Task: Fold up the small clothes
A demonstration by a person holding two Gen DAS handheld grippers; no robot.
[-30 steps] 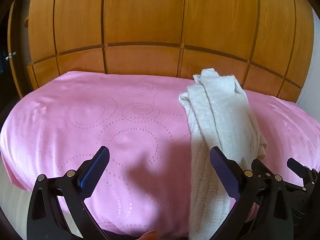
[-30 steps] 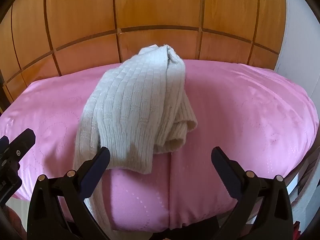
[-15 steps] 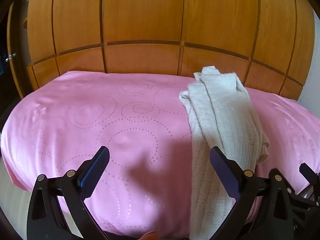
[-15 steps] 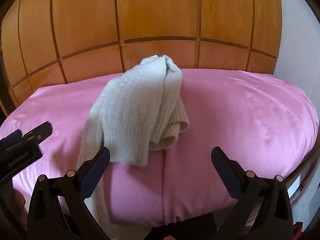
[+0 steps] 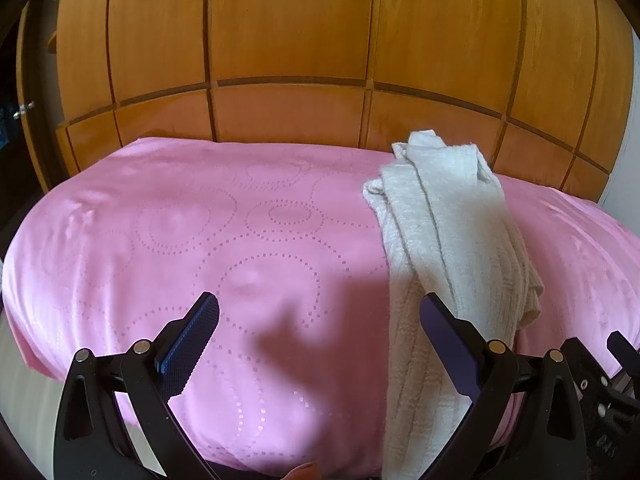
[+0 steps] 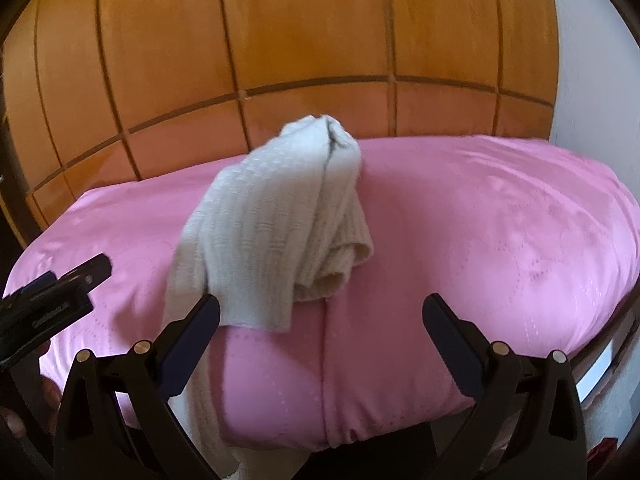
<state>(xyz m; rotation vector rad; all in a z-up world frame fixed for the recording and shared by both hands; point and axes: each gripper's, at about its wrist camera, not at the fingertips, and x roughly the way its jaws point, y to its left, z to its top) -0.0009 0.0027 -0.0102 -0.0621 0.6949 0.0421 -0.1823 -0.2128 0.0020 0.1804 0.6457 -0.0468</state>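
Knit garment (image 5: 448, 240), cream, ribbed, lies bunched in a long heap on the pink bed (image 5: 200, 240), right of centre in the left wrist view, centre-left in the right wrist view (image 6: 272, 232). One end trails over the near edge of the bed at the bottom of both frames; the far end reaches toward the wooden panelling (image 5: 280, 60). A cuff or hem curls under at the heap's right side.

Left gripper (image 5: 320, 312): jaws spread wide, nothing held, poised above bare sheet beside the garment. Right gripper (image 6: 320, 312): jaws likewise wide apart and empty, poised near the lower edge of the heap.

Assessment: fabric appears soft, light and limp; it should drape and sag rather than hold shape, and the loose knit may stretch or snag. The satin-like sheet looks slippery, so the heap may slide when pulled. Best hold would be at an edge: the hanging end and the curled cuff, one per gripper, to spread it flat before folding.
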